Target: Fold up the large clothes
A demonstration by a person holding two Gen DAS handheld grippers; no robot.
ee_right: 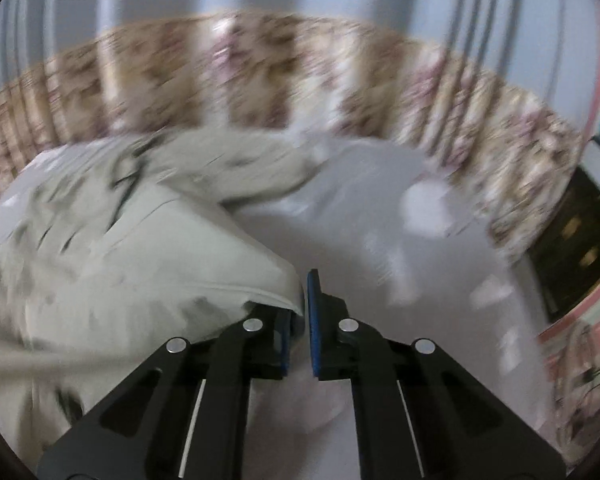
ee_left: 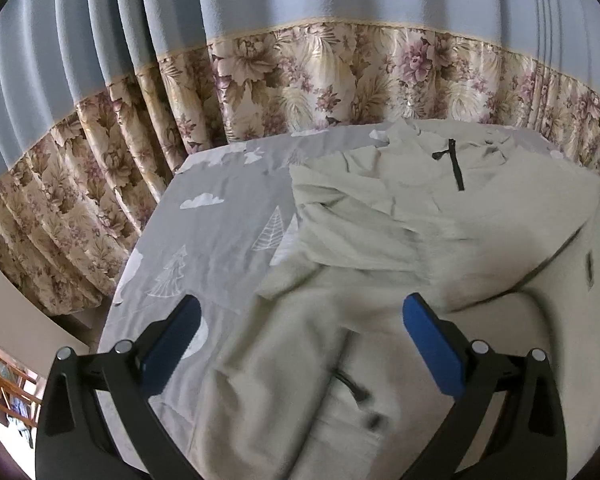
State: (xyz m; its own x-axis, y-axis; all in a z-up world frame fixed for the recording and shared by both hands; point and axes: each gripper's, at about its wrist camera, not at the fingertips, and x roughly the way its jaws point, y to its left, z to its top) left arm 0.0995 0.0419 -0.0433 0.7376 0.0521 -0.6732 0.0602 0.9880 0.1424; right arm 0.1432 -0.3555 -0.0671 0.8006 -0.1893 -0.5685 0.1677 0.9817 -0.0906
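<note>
Left gripper: nearest the lens in the left wrist view; blue-padded fingers spread wide, holding nothing, poised above the near part of the garment.
Right gripper: jaws drawn nearly together, pinching a hemmed edge of the garment between the blue pads; a thin sliver of gap shows above the cloth.
Garment: large, pale grey-green, fleece-like, with a short dark zip near the collar at the far end; lies on the bed, body rumpled, one flap doubled over the middle, a long section trailing toward the camera.
Garment, right wrist view: heaped to the left of the pinched edge; heavy blur hides detail.
Bed sheet: grey, printed with white trees and clouds; bare to the left of the garment.
Curtain: blue above, floral band below, hanging behind the bed.
Appliance: dark-fronted, at the far right; too blurred to identify.
Progress: judged early to middle. One edge is gripped and part of the cloth is turned over, but no neat rectangle exists.
Remaining: apparently flattening the wrinkles, bringing the sides inward, then halving the length.
</note>
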